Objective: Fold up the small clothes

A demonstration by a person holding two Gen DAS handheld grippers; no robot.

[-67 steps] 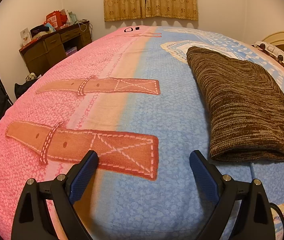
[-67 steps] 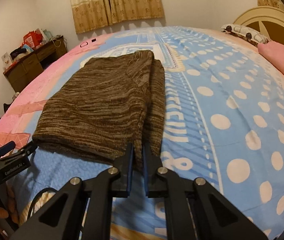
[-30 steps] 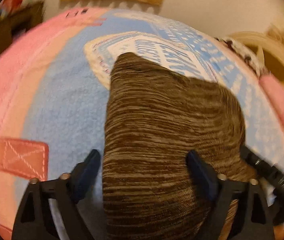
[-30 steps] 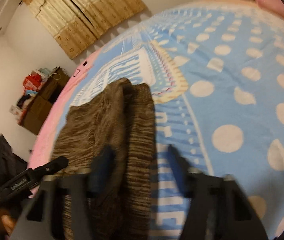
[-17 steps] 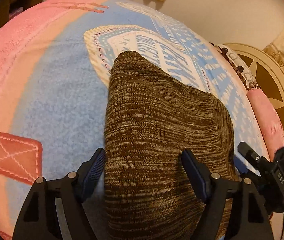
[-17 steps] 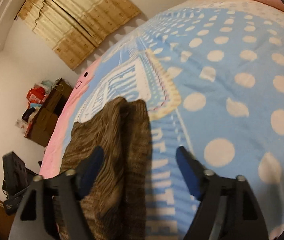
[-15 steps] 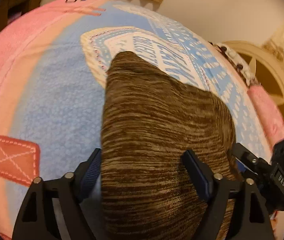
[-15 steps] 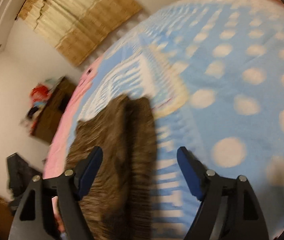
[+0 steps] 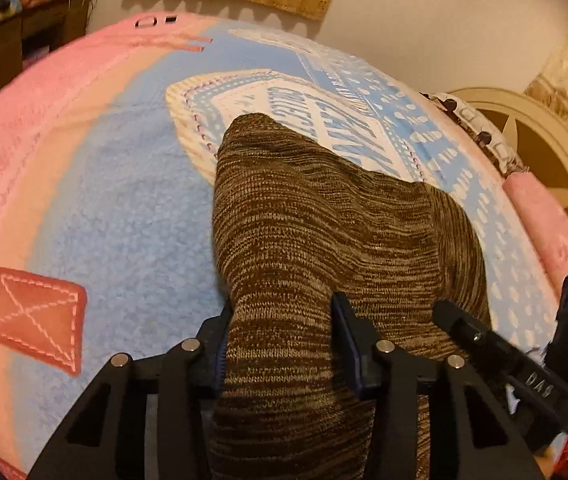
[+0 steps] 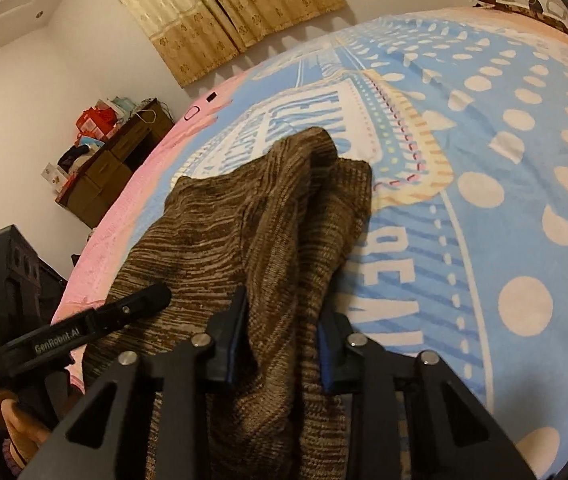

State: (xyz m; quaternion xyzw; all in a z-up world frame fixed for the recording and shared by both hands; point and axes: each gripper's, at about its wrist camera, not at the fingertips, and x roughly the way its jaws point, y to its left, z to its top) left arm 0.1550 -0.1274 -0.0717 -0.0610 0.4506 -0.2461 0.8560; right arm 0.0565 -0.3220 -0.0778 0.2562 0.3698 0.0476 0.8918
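On bedspread (image 9: 123,216), brown knit garment (image 9: 316,216), lengthwise away from grippers

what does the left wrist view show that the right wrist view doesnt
Only the left wrist view shows the cream headboard, the rolled pink pillow and the orange strap print on the pink side of the blanket.

Only the right wrist view shows the cluttered wooden dresser clearly, and the person's hand under the left gripper.

Both show the brown knit garment on the blue blanket, the curtain, and their own gripper closed on the garment's near edge: left gripper, right gripper, whose jaws have both just closed in.
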